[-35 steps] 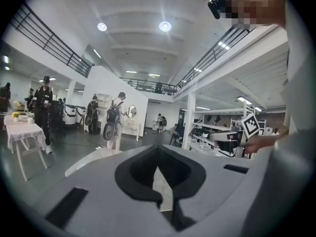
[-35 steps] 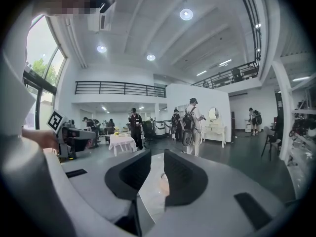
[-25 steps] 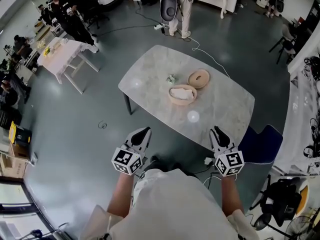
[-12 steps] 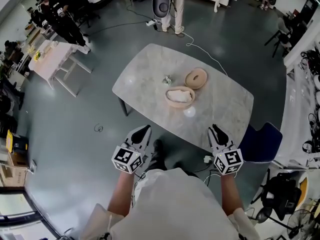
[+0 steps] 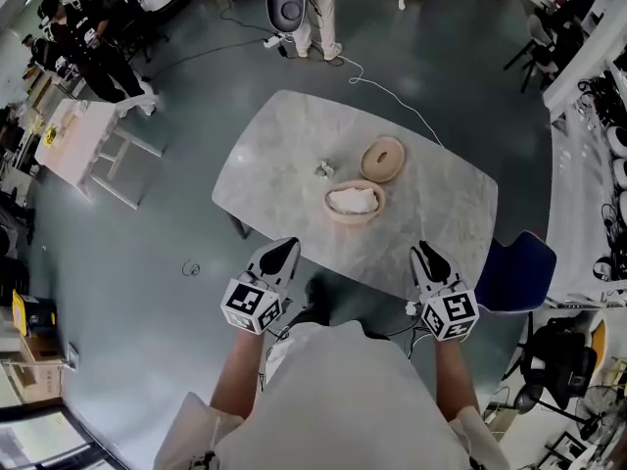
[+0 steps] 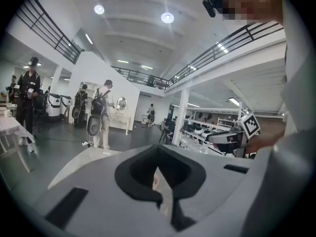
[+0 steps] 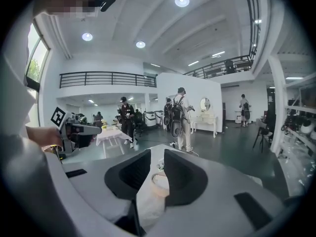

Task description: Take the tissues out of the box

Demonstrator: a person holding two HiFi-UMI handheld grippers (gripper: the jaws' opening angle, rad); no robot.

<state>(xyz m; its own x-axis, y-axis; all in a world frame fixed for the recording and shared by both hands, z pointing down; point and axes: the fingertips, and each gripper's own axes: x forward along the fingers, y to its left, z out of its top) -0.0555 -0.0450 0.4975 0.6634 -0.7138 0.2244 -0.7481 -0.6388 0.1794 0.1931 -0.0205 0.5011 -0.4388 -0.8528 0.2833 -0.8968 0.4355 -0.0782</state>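
Tissues [image 5: 354, 201] remain in the open round box [image 5: 355, 220], which stands on the surface [image 5: 284, 155] ahead of both grippers and between their lines of aim, still well apart from either. The lid [image 5: 382, 160] lies just beyond the box, toward the right gripper's side.

Change since one second ago: both grippers have advanced toward the surface, whose near edge now lies close ahead of their tips. The box and lid have not moved.

Left gripper [image 5: 282, 250]: jaws appear to meet at the tips, though its own view is dim there. They hold nothing.

Right gripper [image 5: 424, 254]: jaws apart and empty, with the box visible through the gap.

Status: this is the approach phase and no tissue has been removed. The right gripper is the better prepared to reach in.
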